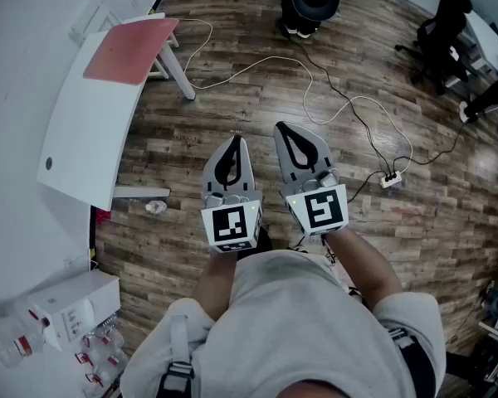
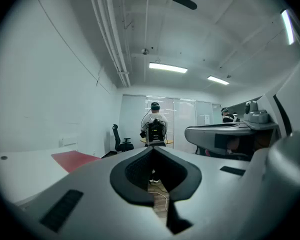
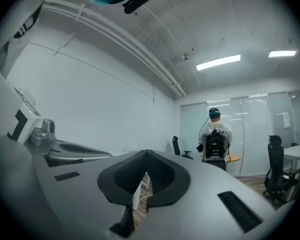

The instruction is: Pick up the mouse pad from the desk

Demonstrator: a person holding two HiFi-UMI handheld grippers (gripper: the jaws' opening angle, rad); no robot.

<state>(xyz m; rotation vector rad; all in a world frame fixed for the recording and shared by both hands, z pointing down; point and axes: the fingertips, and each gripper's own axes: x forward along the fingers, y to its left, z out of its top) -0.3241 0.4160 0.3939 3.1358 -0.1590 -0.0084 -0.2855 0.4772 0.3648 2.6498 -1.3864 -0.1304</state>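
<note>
Apparently soft, flat red mouse pad [image 1: 131, 50] lies on smooth white desk [image 1: 83, 139].

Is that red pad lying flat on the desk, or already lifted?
Flat, not lifted: the pad lies spread on the desk; the left gripper and right gripper, both shut, are well apart from it.

Left gripper [image 1: 236, 139] and right gripper [image 1: 280, 128]: grey moulded jaws tapering to a point, lined with black ribbed pads around a teardrop-shaped opening, and silvery round fittings at the jaw base. Left cube [image 1: 231, 226] and right cube [image 1: 319, 209]: white, printed with black square markers, with a small green light on each. Clothing: light grey short-sleeved shirt [image 1: 299, 322] with dark straps [image 1: 176, 371] at both sides.
</note>
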